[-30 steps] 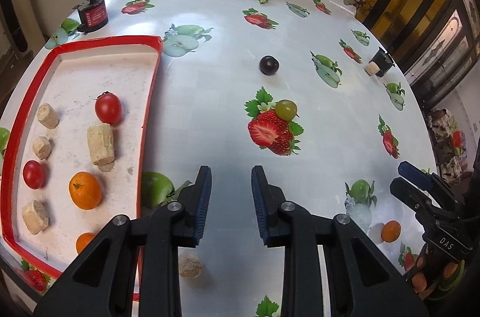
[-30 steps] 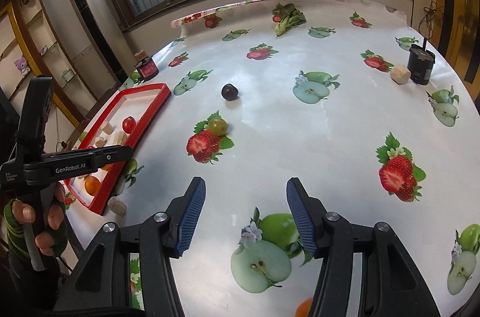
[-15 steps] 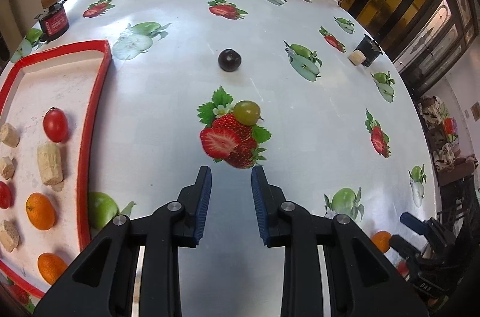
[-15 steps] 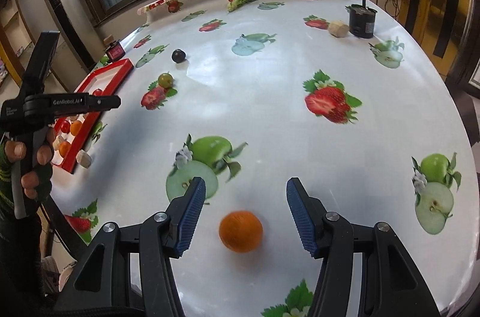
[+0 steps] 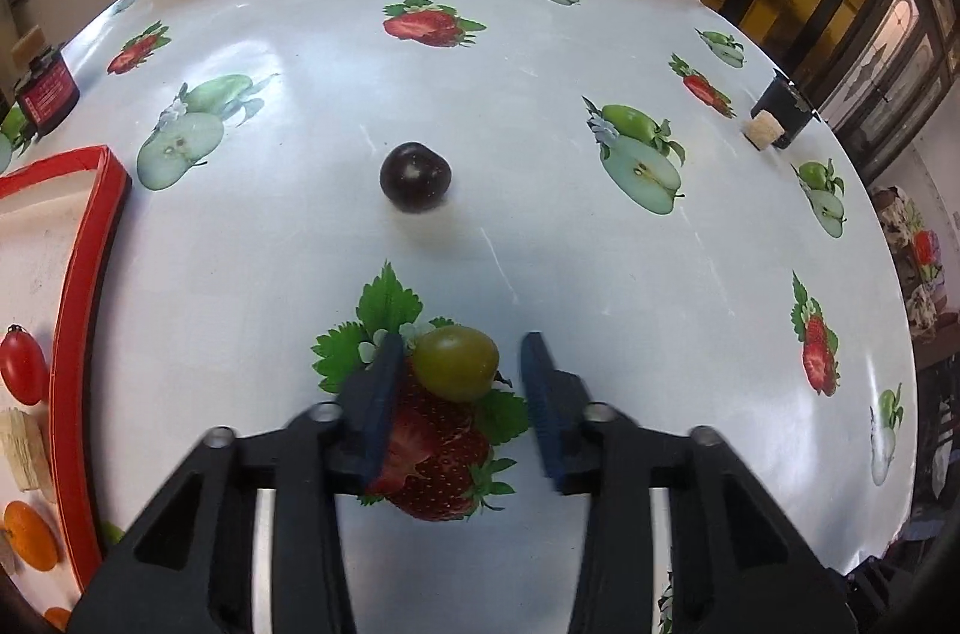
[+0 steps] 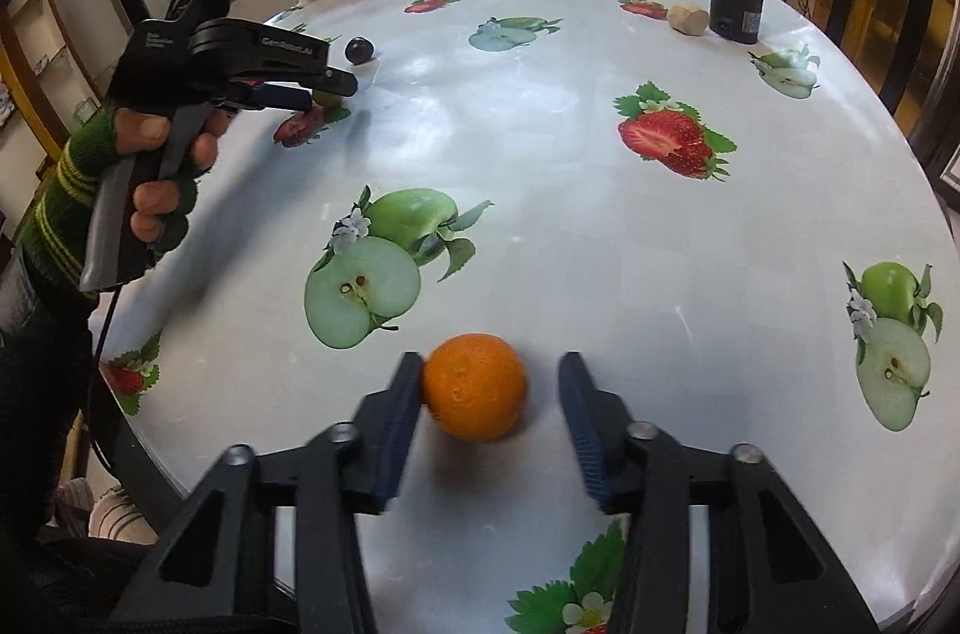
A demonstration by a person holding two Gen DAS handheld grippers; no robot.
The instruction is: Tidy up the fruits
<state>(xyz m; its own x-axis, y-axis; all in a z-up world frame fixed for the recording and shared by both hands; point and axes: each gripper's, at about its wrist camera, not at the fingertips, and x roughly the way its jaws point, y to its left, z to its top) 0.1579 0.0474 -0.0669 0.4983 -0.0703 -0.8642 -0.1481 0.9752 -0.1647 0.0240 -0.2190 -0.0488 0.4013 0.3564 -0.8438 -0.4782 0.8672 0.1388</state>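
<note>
Fingers [image 6: 399, 412] of your right gripper [image 6: 492, 358] have just been closing around the orange [image 6: 474, 385] on the table [image 6: 600, 274]. One pad touches its side and the other stands just clear, so nothing is clamped yet. Your left gripper [image 5: 462, 337] stands spread astride the green grape [image 5: 456, 363], neither pad pressing. Each fruit lies dead ahead between its own fingers, so you likely only need to squeeze. Off to the left sits the red tray [image 5: 78, 274], nearer your left gripper.

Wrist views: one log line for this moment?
left gripper: open around green fruit | right gripper: jaws closing around orange, not clamped
</note>
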